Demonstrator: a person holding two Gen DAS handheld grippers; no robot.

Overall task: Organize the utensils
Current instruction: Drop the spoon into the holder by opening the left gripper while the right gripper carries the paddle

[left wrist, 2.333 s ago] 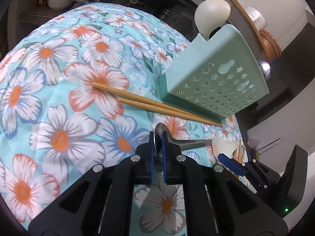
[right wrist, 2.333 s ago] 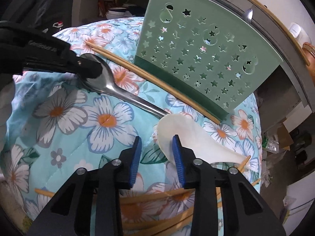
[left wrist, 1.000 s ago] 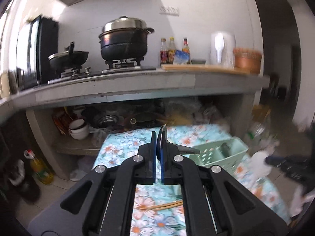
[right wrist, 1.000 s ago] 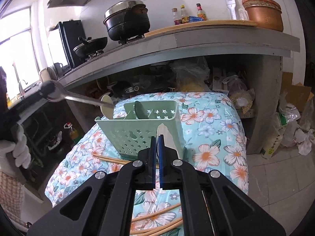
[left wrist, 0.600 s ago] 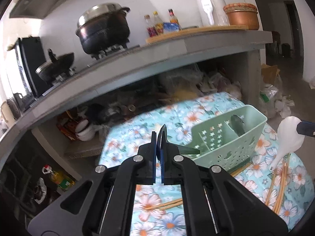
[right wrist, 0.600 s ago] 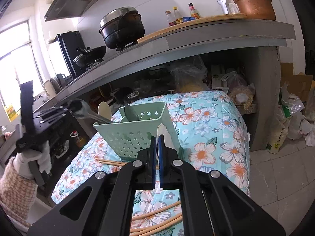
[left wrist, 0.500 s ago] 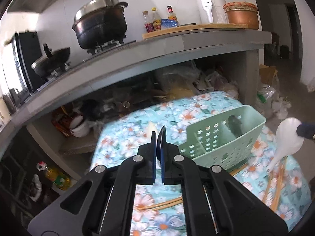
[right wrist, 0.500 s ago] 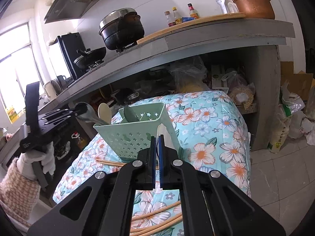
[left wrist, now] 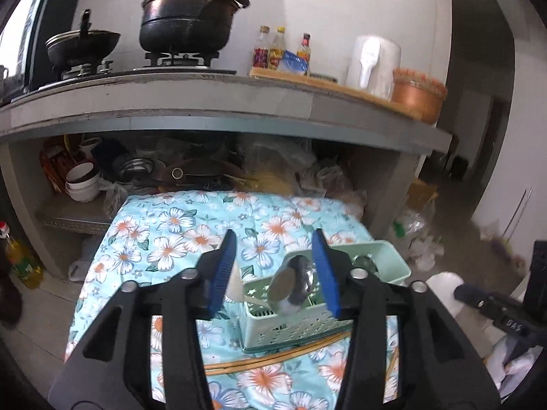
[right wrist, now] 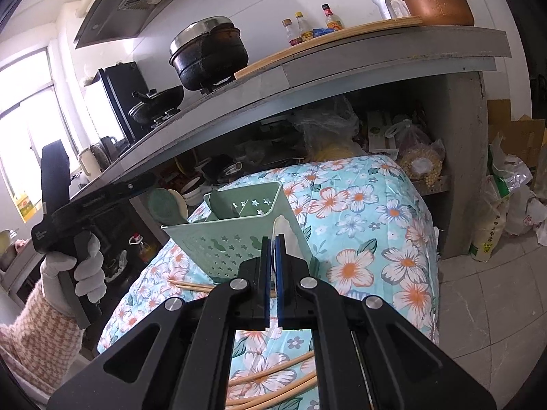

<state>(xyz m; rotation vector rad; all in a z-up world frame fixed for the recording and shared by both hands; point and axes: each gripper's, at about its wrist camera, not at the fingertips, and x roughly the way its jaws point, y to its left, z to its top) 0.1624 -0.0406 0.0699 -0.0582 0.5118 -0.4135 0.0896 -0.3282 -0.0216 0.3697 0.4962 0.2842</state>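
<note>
Since half a second ago our left gripper (left wrist: 275, 270) has sprung wide, leaving the metal spoon (left wrist: 291, 283) standing in the green utensil caddy (left wrist: 393, 256). Our right gripper (right wrist: 272, 266) is pinching the white ceramic spoon (right wrist: 285, 235); swinging it in, we are risking tipping the caddy.

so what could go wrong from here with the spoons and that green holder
1. The left hand-held gripper is open with the metal spoon bowl-up in the green utensil holder; it may lean or topple out.
2. The right hand-held gripper is shut on the white ceramic spoon by a thin edge, so it might slip and break.
3. The holder stands on a soft floral quilt and could tip when the next spoon goes in.
</note>
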